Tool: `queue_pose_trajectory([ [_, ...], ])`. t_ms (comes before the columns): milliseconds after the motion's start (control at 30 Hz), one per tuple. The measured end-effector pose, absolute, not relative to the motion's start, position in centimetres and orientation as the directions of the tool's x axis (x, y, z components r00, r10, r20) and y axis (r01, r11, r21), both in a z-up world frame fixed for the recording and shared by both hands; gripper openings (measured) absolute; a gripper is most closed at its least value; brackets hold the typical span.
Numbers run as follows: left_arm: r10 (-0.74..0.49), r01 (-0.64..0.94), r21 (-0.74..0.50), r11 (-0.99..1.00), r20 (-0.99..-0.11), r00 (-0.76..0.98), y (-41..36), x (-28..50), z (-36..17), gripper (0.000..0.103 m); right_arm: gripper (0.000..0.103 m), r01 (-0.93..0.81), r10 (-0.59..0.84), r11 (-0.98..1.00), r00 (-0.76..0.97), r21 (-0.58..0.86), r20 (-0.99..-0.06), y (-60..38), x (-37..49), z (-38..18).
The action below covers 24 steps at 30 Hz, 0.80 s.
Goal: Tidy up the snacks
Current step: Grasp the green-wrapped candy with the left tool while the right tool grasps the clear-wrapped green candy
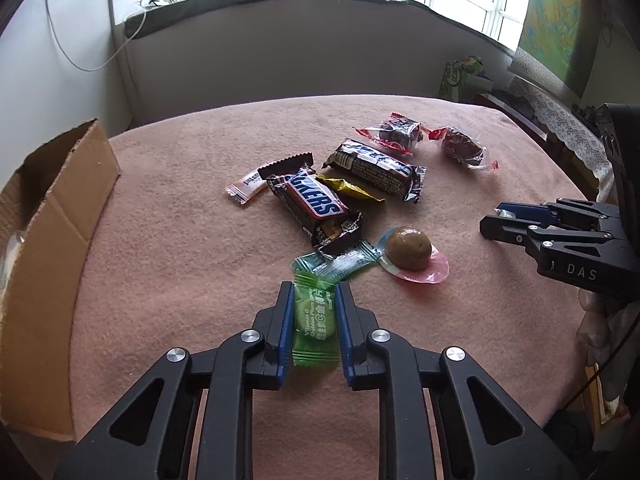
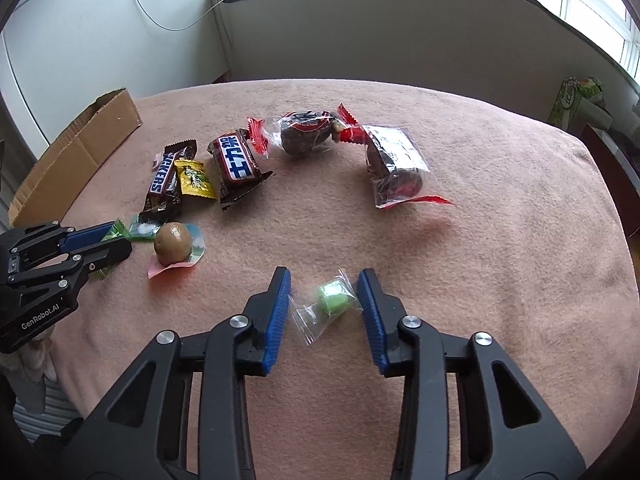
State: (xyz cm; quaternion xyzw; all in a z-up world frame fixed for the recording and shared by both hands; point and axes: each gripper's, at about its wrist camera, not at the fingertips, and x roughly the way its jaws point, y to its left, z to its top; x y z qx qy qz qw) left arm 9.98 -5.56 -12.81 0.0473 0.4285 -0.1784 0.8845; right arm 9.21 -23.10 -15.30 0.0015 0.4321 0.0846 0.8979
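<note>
- Cardboard box point(image 1: 60, 216): stands at the far left edge of the counter point(image 1: 180, 280), flap raised and open side up. Judged to be the collection point for the snacks, placed within reach of the left hand.
- Left hand-held gripper point(image 1: 311, 308): narrow, pads pressed on both sides of the green plum candy point(image 1: 314, 318). The packet lies lengthwise between the fingers, so the pads bear on its long edges across the round tablet inside. This gives a firm hold on a flat, slippery wrapper. The packet appears to rest on the cloth, not yet lifted.
- Central pile: a Snickers bar point(image 1: 316, 204) lies over a teal sachet point(image 1: 340, 262) and touches a yellow packet point(image 1: 352, 190); a small white packet point(image 1: 248, 186) sits just beside it, and a second chocolate bar point(image 1: 376, 170) lies behind. The overlap suggests loose items should be cleared first.
- Brown round sweet point(image 1: 408, 248): sits on its opened pink wrapper, just right of the teal sachet, apart from both grippers.
- Two clear-wrapped dark snacks point(image 2: 308, 130), point(image 2: 396, 164): lie at the far side, red-crimped ends nearly touching.
- Right hand-held gripper point(image 2: 324, 300): narrowed around a small green candy in clear wrap point(image 2: 336, 298). The right pad touches the wrapper; a gap shows at the left pad, so full clamping is doubtful. The candy lies alone, well apart from the pile, which allows a clean approach.
</note>
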Motion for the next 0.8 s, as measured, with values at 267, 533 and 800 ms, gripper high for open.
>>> queue_pose_trajectory([
  [267,-0.288,0.327,-0.109,0.939,-0.77,0.569,-4.8,9.4,-12.6,0.014,0.032,-0.142,0.163,0.985,0.62,0.095,-0.767,-24.3,8.5,-15.2],
  [533,-0.299,0.311,-0.134,0.941,-0.759,0.579,-4.1,8.9,-12.0,0.007,0.031,-0.14,0.174,0.984,0.621,0.11,-0.764,-25.0,7.7,-15.1],
  [800,-0.3,0.314,-0.135,0.94,-0.769,0.564,-4.1,8.7,-12.8,0.017,0.031,-0.142,0.178,0.983,0.62,0.114,-0.764,-25.0,7.5,-15.1],
])
